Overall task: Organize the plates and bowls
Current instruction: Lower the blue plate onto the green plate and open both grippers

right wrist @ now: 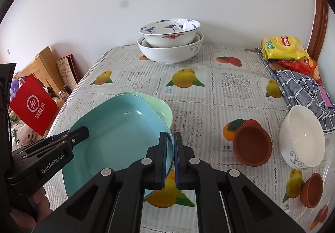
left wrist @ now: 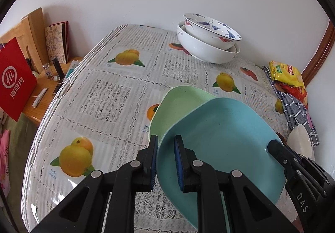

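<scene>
A blue square plate is held tilted over a green plate that lies on the table. My left gripper straddles the blue plate's left rim, with a gap between its pads. My right gripper is shut on the blue plate's right rim; the green plate shows beyond it. Each gripper shows in the other's view, the right one at the plate's right rim and the left one at its left rim. Two stacked patterned white bowls stand at the far edge, also in the left wrist view.
A brown clay bowl and a white bowl lie on their sides at the right, a second clay bowl nearer. Snack bags and a checked cloth sit at the right edge. A red bag stands left of the table.
</scene>
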`<action>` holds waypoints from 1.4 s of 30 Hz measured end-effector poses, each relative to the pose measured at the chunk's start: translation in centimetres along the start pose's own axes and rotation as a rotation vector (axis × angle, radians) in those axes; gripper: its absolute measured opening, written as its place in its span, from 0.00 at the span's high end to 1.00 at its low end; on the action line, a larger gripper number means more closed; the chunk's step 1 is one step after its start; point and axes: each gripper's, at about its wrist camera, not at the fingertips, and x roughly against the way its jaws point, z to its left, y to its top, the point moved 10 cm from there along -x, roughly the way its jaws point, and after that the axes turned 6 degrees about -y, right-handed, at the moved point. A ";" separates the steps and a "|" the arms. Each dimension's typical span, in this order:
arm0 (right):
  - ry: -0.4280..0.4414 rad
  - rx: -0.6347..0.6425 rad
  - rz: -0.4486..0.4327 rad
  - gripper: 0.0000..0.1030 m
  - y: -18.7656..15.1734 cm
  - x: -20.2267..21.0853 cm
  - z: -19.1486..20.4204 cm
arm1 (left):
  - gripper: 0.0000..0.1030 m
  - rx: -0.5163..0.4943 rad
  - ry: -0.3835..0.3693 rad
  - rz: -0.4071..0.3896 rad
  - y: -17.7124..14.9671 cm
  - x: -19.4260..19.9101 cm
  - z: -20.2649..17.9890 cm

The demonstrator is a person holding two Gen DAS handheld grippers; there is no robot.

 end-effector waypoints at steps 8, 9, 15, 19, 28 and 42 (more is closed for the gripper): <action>0.026 0.005 0.031 0.94 -0.1 -1.7 0.7 | 0.85 0.028 0.017 0.017 -0.3 -1.0 1.1; 0.029 0.007 0.032 0.94 0.0 -1.9 0.8 | 0.85 0.032 0.019 0.017 -0.2 -1.1 1.3; 0.041 0.016 0.037 0.94 0.8 -2.9 1.4 | 0.85 0.039 0.040 0.018 0.6 -1.8 1.9; 0.046 0.020 0.044 0.93 1.5 -3.9 1.4 | 0.85 0.042 0.052 0.011 1.3 -2.3 2.0; 0.047 0.031 0.052 0.92 2.6 -5.8 1.4 | 0.85 0.020 0.084 0.019 1.7 -4.1 1.9; 0.055 0.050 0.033 0.89 4.0 -6.6 1.2 | 0.78 -0.018 0.059 0.004 2.0 -3.8 1.0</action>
